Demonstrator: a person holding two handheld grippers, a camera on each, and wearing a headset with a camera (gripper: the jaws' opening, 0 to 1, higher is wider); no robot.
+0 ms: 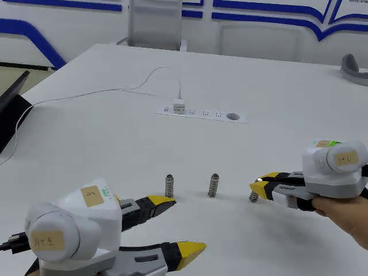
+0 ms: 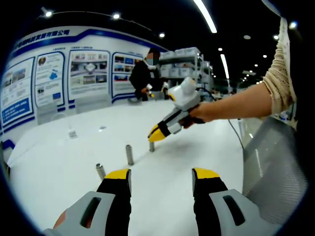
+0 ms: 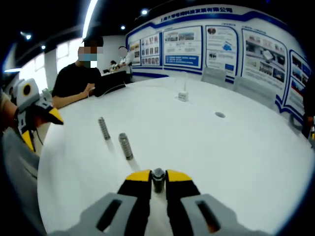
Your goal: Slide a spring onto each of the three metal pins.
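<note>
The right gripper [image 1: 260, 188] reaches in level from the right, held in a hand [image 1: 345, 214] with the forearm stretched over the white table [image 1: 103, 138]. In the right gripper view its yellow-tipped jaws are pinched around the nearest spring [image 3: 158, 179], which stands upright on the table. The middle spring [image 1: 213, 185] and the left spring [image 1: 169, 186] stand upright in a row beside it, apart from each other. The left gripper [image 1: 181, 225] hovers low at the near edge, its jaws spread wide and holding nothing, pointing toward the left spring
</note>
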